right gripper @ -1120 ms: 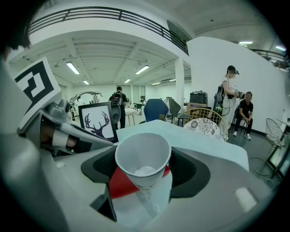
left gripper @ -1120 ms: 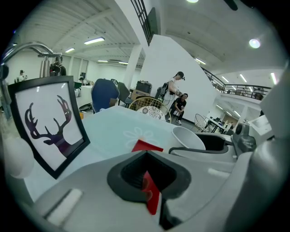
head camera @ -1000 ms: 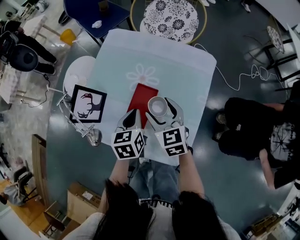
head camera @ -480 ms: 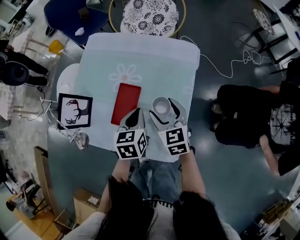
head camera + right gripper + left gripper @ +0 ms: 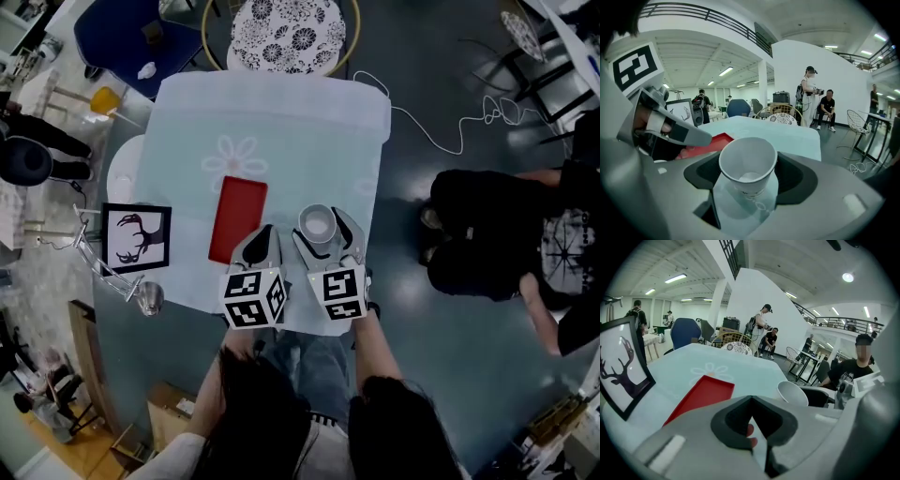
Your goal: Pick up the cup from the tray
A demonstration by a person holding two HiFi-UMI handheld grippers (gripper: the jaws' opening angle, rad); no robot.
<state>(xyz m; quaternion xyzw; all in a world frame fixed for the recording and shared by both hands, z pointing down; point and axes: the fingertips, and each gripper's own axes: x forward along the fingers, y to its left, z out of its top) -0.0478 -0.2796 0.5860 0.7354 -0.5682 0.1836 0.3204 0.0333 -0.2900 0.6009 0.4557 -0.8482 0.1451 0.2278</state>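
A white paper cup (image 5: 317, 225) sits upright between the jaws of my right gripper (image 5: 324, 229), which is shut on it, to the right of the red tray (image 5: 237, 218). In the right gripper view the cup (image 5: 748, 164) fills the notch of the right gripper (image 5: 748, 177), and the cup is empty. My left gripper (image 5: 261, 240) hovers near the tray's near right corner, shut with nothing in it. In the left gripper view the left gripper (image 5: 751, 399) has its tips meeting, with the tray (image 5: 703, 392) beyond and the cup (image 5: 792, 392) at right.
The pale tablecloth covers the table (image 5: 281, 122). A framed deer picture (image 5: 136, 237) leans on a wire stand at the left edge. A patterned stool (image 5: 279, 33) and blue chair (image 5: 131, 28) stand beyond. A person in black (image 5: 506, 234) sits at right, near a floor cable (image 5: 441, 131).
Both grippers have shifted right, away from the red tray, and the cup has travelled with the right gripper. A clear gap now separates cup and tray.
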